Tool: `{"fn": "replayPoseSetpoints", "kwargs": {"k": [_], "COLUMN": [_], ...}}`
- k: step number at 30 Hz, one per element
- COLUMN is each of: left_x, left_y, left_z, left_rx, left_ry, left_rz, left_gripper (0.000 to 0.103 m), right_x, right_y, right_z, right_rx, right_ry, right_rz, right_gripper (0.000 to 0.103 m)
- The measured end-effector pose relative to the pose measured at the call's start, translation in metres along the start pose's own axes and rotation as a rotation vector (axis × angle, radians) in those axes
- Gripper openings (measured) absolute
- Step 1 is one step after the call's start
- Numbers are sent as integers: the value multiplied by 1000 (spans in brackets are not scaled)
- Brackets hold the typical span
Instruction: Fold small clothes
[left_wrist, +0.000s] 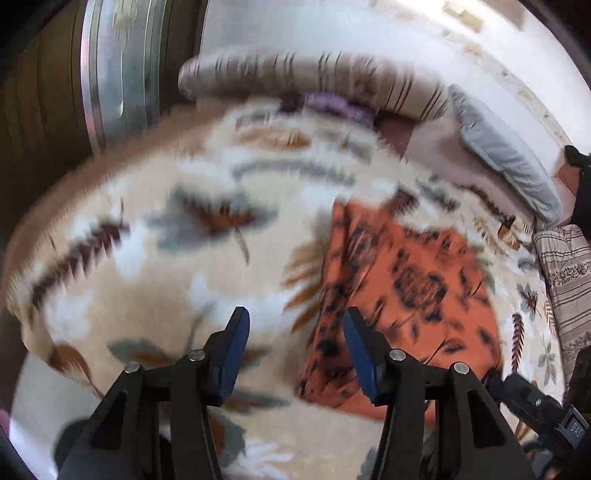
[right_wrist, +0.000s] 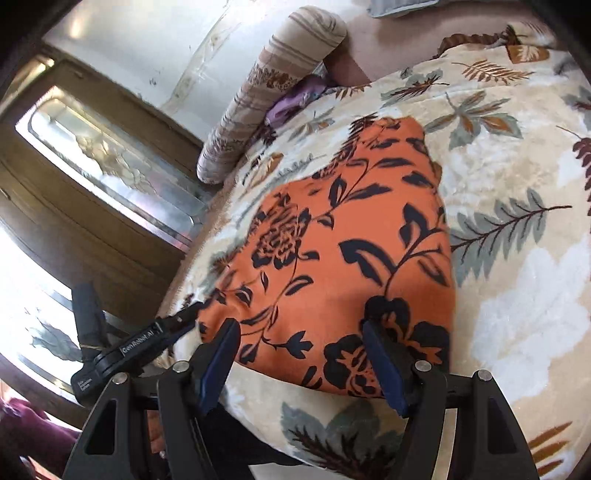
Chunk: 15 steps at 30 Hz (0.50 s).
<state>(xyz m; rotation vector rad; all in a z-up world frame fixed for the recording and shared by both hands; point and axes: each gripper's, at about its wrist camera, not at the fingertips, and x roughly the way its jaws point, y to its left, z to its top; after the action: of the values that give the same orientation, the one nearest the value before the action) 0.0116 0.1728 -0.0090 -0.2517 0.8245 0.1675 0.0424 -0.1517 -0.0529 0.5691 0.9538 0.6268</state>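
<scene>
Orange cloth (right_wrist: 343, 236) folded on blanket (right_wrist: 517, 206) (leaf-patterned fleece).

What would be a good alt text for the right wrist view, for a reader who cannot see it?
An orange cloth with a black flower print lies folded on a cream blanket with a leaf pattern. The right hand-held gripper is open over its near edge, holding nothing. A striped bolster lies behind.

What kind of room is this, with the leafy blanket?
Probably a bedroom or sitting room at home. A soft leaf-print blanket covers a bed or couch, a striped bolster cushion lies along the wall, and an orange flowered cloth lies on top.
</scene>
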Motion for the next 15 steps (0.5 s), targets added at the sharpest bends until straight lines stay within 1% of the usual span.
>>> {"fn": "replayPoseSetpoints", "kwargs": {"k": [1,2,4,6,8,10,12,13,15], "left_x": [-5,-7,0,24,55,81,84,84,85], "left_y": [-7,-15,-32,-44,-47,-43,-34,-31,-30], "left_z": [5,10,16,16,10,0,-5,-4,-5], "left_rx": [22,56,121,158,183,186,159,150,152], "left_ry": [-33,-57,-59,-17,57,125,114,110,110], "left_rz": [-1,-9,-29,-24,19,55,40,36,28], "left_gripper": [55,59,61,61,61,62,67,69,70], "right_x": [-5,-12,-24,-27,-20,-7,8,15,26], "right_y": [-4,-10,-25,-40,-59,-74,-78,-79,-82], "right_z": [3,6,13,19,25,28,32,33,36], "right_rx": [16,32,71,109,169,234,253,260,296], "right_ry": [-7,-19,-35,-33,17,75,127,142,146], "right_rz": [7,7,-18,-41,-57,-13,12,38,79], "right_gripper": [72,72,73,73,74,75,74,74,74]}}
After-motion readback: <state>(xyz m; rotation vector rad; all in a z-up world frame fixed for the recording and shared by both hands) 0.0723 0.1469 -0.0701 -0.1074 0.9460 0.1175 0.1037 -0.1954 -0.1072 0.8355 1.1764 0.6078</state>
